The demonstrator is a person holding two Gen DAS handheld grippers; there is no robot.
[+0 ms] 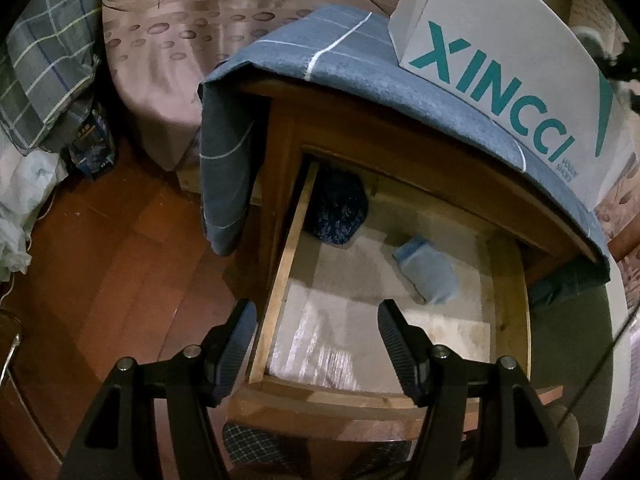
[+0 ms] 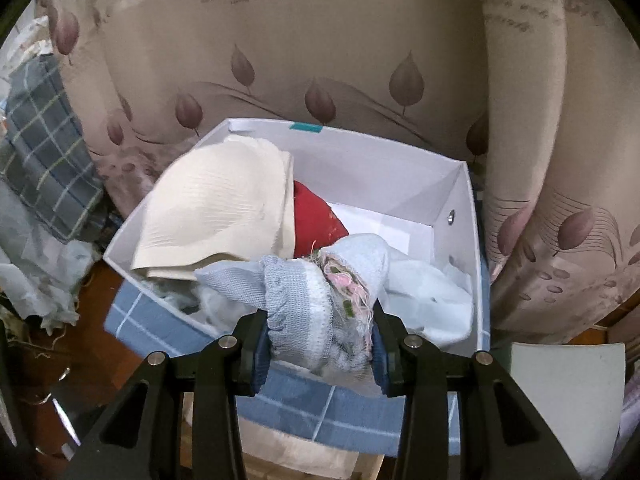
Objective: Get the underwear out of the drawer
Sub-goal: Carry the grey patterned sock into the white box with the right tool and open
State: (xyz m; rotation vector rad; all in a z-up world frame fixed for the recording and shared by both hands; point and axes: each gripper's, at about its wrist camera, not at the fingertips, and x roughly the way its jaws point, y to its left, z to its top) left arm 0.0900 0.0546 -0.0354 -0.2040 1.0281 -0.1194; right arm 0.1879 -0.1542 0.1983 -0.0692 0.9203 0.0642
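Item, pale blue underwear (image 2: pixel 316 312): pinched in my right gripper (image 2: pixel 318 344) over the white box (image 2: pixel 464 208), best released well inside; left gripper (image 1: pixel 318 344) spread above the drawer (image 1: pixel 280 280), two pieces inside.

Both tools share one build — the left gripper (image 1: pixel 316 316) and the right gripper (image 2: pixel 318 322) each carry two matte black arms, wedge-shaped with a triangular cut-out, running in from about 7 and 5 o'clock of the view. Four round silver screw heads sit on each — one pair per arm at the pivots. The fingers (image 1: pixel 394 340) are black plates faced with dark blue pads, finely ribbed across their inner faces, and the right tool's fingers (image 2: pixel 258 354) show the same blue ribbed facing.
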